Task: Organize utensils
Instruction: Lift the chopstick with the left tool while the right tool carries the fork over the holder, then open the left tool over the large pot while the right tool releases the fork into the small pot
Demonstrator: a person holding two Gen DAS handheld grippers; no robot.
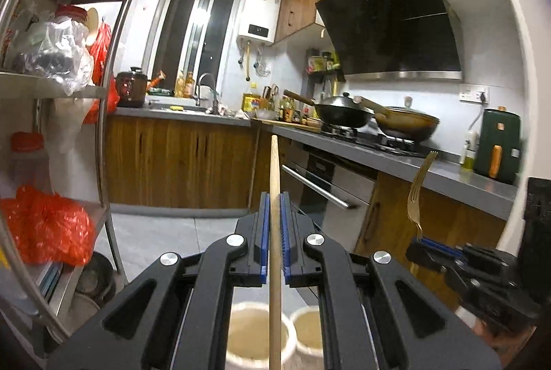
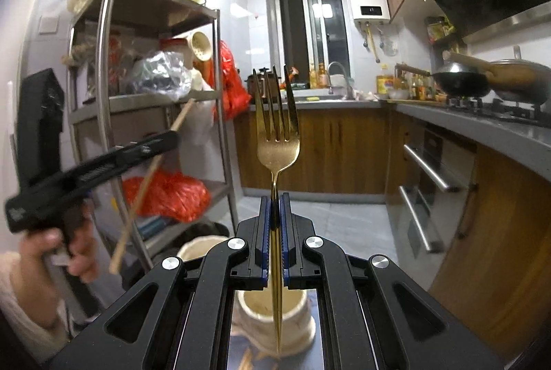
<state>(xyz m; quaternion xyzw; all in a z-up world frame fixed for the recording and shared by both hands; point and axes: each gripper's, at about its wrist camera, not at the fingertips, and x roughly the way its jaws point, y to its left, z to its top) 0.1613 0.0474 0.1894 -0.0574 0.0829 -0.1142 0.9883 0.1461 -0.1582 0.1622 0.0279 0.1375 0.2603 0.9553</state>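
The left tool (image 1: pixel 274 208) is showing black arms, blue pads and shiny silver screws. The right tool (image 2: pixel 274 208) is looking the same. The person is wearing a fuzzy white sleeve (image 2: pixel 24 297).

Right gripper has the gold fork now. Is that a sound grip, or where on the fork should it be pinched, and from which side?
The right gripper is shut on the gold fork at the narrow handle, below the neck, tines up. That seems sound: the pads press the handle's flat faces. Come from the handle end, along the handle, keeping the wide tines clear for lowering into a cream holder.

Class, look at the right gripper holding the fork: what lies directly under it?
Under the right gripper, shut on the gold fork, stands a cream holder, open mouth upward. The gripper's body covers most of its rim, and its depths stay unseen.
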